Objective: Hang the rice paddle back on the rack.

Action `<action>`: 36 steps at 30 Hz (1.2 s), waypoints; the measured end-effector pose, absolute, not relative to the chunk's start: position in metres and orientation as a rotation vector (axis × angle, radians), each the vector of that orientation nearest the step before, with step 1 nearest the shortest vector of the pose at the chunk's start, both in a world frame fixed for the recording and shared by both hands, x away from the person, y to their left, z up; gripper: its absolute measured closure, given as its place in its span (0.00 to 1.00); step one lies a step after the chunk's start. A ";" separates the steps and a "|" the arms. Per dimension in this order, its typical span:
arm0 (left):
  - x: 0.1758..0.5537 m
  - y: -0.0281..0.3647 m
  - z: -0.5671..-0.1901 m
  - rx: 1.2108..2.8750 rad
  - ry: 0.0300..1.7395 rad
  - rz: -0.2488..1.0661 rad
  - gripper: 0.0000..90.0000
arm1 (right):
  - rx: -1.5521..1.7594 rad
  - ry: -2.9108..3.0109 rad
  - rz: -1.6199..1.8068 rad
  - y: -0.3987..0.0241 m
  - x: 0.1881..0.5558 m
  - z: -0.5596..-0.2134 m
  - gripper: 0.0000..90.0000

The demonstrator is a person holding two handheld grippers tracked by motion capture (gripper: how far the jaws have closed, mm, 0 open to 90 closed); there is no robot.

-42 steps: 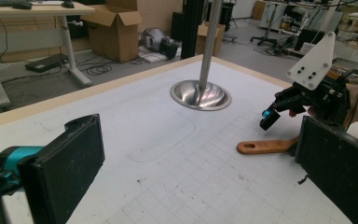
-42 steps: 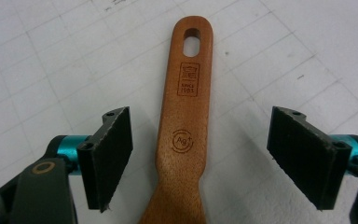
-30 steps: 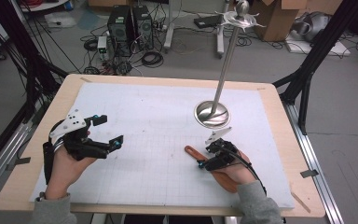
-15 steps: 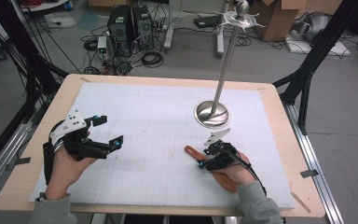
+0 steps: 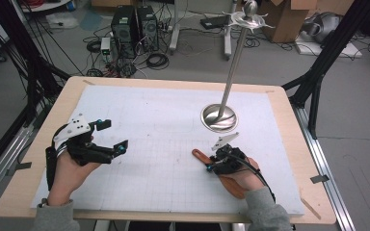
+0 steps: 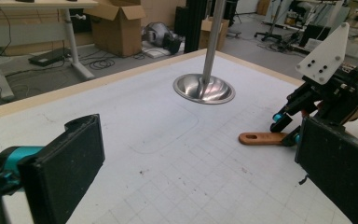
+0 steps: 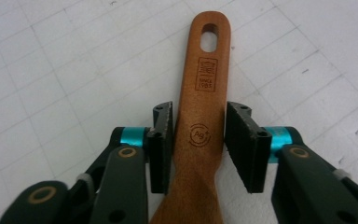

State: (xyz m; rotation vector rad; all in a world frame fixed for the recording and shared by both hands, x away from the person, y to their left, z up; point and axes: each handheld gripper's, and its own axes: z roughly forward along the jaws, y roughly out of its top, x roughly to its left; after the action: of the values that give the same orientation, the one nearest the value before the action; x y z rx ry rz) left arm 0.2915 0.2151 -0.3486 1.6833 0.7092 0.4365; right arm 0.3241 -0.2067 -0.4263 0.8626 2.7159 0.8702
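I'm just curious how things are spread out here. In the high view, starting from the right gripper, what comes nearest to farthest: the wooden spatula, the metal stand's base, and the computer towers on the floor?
1. Wooden spatula: between the right gripper's jaws.
2. Metal stand's base: just beyond it on the table.
3. Computer towers: on the floor past the table's far edge.
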 end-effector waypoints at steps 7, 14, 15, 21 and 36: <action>0.291 0.215 -0.348 1.683 0.709 0.442 0.02 | 0.887 2.707 0.859 -0.206 0.324 -0.425 0.72; 0.290 0.219 -0.346 1.671 0.713 0.448 0.02 | 0.856 2.726 0.872 -0.204 0.323 -0.425 0.72; 0.290 0.220 -0.345 1.669 0.711 0.450 0.02 | 0.853 2.729 0.874 -0.204 0.323 -0.424 0.72; 0.289 0.222 -0.344 1.662 0.711 0.452 0.02 | 0.872 2.702 0.933 -0.208 0.322 -0.418 0.72; 0.289 0.222 -0.343 1.660 0.708 0.455 0.02 | 0.856 2.627 1.048 -0.223 0.318 -0.396 0.72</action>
State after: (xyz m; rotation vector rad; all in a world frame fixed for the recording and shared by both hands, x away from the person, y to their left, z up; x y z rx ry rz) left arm 0.2886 0.2224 -0.3432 1.6596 0.7082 0.4548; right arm 0.3176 -0.2230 -0.3958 0.8557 2.6265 1.0480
